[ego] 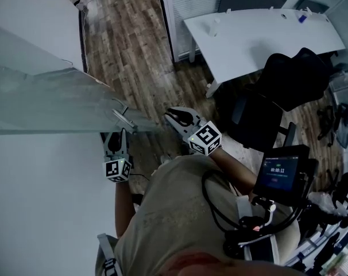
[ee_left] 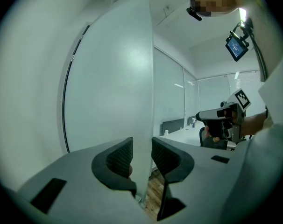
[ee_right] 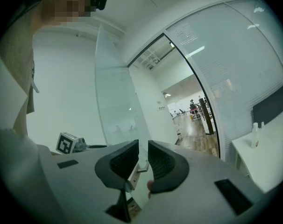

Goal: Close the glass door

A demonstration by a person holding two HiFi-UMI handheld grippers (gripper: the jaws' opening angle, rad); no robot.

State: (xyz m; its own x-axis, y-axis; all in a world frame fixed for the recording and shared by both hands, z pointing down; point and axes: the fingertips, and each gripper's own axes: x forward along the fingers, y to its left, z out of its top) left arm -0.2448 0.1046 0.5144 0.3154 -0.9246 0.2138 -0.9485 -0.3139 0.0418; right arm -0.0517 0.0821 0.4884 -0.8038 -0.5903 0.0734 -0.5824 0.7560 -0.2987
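My left gripper clamps the free edge of the glass door — a pale pane swung open at left. The right gripper — jaws narrowly apart, empty — is nearby over open wood floor.

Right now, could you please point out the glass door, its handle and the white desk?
glass door [ego: 53, 102], head view, pane's middle.
handle [ee_right: 142, 169], right gripper view, lever.
white desk [ego: 260, 36], head view, bare top.

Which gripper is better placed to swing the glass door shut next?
Left. The left gripper has its jaws closed on the free edge of the glass door, so it can probably swing it. The right gripper is open and holds nothing, short of the door handle.
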